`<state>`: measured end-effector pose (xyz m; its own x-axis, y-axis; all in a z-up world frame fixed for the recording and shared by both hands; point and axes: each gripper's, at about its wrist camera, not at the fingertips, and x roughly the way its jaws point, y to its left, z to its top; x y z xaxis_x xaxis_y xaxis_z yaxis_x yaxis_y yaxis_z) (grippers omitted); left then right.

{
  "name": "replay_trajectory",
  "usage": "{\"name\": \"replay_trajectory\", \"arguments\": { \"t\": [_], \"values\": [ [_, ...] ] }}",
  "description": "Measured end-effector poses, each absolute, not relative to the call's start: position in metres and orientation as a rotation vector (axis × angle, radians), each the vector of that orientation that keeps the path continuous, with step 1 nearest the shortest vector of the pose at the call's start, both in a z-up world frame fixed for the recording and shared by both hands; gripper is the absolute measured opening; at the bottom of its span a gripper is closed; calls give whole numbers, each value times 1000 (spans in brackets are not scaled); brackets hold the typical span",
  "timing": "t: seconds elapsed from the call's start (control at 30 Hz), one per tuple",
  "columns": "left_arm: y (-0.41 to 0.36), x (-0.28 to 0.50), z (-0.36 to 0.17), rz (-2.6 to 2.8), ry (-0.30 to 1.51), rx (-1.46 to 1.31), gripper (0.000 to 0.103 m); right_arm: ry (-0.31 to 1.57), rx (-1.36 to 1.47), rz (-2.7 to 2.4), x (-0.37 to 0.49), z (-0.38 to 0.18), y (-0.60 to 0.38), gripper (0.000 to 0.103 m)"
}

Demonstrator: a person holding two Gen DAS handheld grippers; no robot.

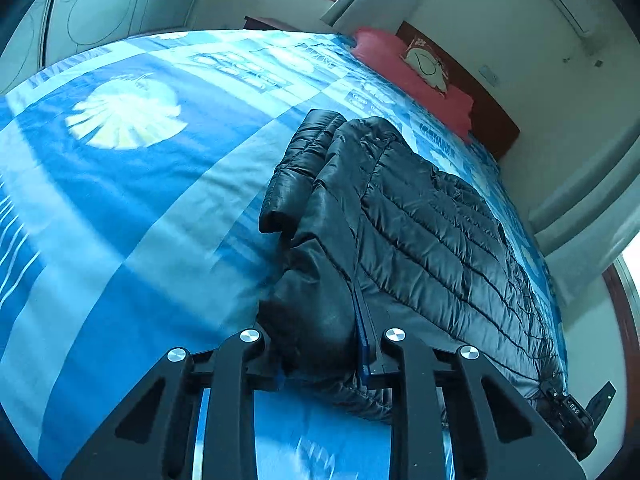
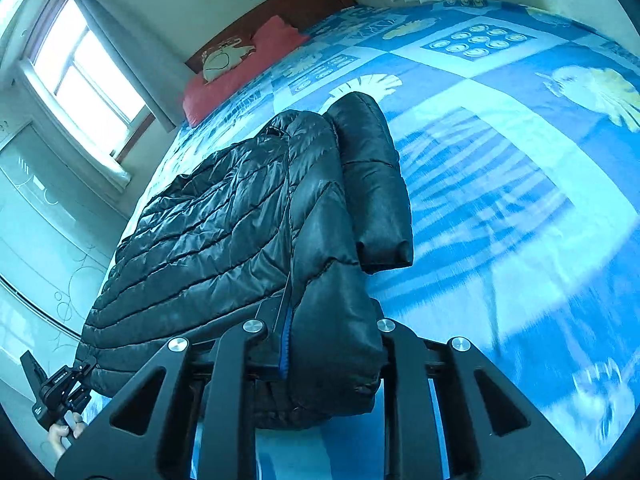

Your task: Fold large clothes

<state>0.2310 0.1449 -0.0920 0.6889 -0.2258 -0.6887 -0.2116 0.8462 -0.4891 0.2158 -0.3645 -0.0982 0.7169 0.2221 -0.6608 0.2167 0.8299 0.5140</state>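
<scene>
A black quilted puffer jacket lies on the blue patterned bedspread, folded lengthwise with a sleeve lying alongside. My left gripper is shut on one near corner of the jacket's edge, fabric bunched between its jaws. In the right wrist view the same jacket stretches away, its sleeve on the right side. My right gripper is shut on the other near corner. Each view shows the other gripper at the far corner: the right gripper and the left gripper.
The bed reaches to a dark wooden headboard with red pillows and a small cushion. A window with curtains is on one side. A wardrobe with circle patterns stands beyond the bed.
</scene>
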Motion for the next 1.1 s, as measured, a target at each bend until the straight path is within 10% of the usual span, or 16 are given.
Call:
{"name": "replay_trajectory", "arguments": {
  "t": [0.57, 0.83, 1.1],
  "values": [
    [157, 119, -105, -17, 877, -561, 28, 832, 607, 9, 102, -118, -357, 23],
    [158, 116, -99, 17, 890, -454, 63, 852, 562, -35, 93, -112, -353, 44],
    [177, 96, -88, 38, 883, -373, 72, 879, 451, -100, 50, -93, -343, 58]
  ]
}}
